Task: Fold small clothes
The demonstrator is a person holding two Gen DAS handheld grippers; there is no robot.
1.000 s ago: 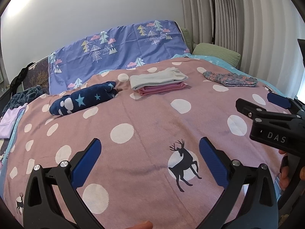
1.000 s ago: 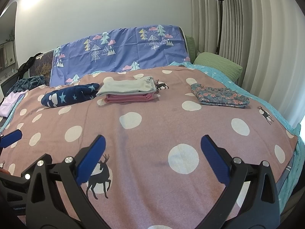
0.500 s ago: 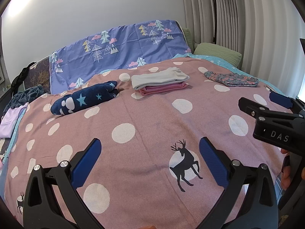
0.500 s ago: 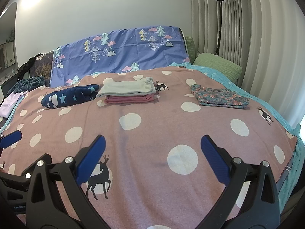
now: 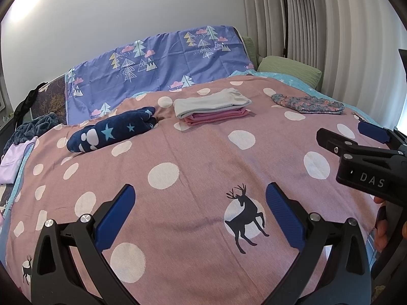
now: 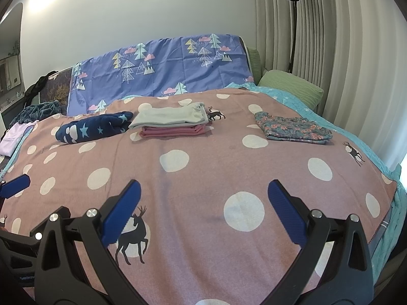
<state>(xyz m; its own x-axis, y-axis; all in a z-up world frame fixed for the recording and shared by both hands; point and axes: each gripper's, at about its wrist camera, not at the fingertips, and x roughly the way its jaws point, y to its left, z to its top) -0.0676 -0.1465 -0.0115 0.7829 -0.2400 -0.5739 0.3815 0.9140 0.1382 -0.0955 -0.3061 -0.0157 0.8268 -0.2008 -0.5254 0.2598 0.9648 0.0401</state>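
Note:
A folded stack, a grey garment (image 5: 212, 101) on a pink one (image 5: 216, 117), lies at the far middle of the bed; it also shows in the right wrist view (image 6: 170, 117). A folded floral garment (image 5: 307, 103) (image 6: 292, 127) lies at the far right. A navy star-print garment (image 5: 114, 131) (image 6: 94, 128) lies bunched at the far left. My left gripper (image 5: 199, 216) is open and empty above the near blanket. My right gripper (image 6: 203, 213) is open and empty beside it; it also shows at the right edge of the left wrist view (image 5: 363, 157).
The pink polka-dot blanket (image 5: 178, 152) covers the bed. A purple tree-print sheet (image 5: 157, 63) hangs over the headboard. A green pillow (image 6: 290, 84) and a floor lamp (image 6: 292, 5) stand at the back right. More clothes (image 5: 12, 157) lie off the left edge.
Both grippers have drifted slightly; the view has shifted a little. Nothing was grasped or moved on the bed.

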